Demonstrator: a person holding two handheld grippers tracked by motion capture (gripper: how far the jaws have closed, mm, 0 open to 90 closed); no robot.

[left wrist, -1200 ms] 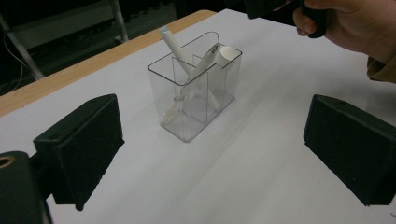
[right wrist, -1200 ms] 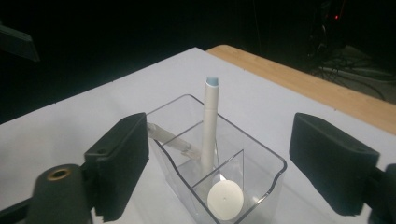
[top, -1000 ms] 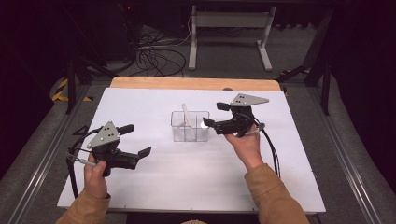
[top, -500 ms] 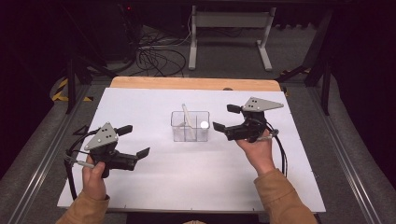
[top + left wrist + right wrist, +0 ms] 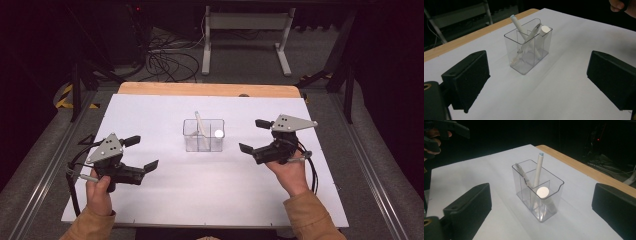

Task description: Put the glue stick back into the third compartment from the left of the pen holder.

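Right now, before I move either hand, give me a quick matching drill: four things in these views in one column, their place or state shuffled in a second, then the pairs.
Things
1. clear organizer
2. long white pen
3. left gripper
4. right gripper

Places or states
A. open, near the table's left front
B. stands mid-table, divided into compartments
C. open, to the right of the box, jaws toward it
D. leans inside the box, tip above the rim

Pairs: 1-B, 2-D, 3-A, 4-C
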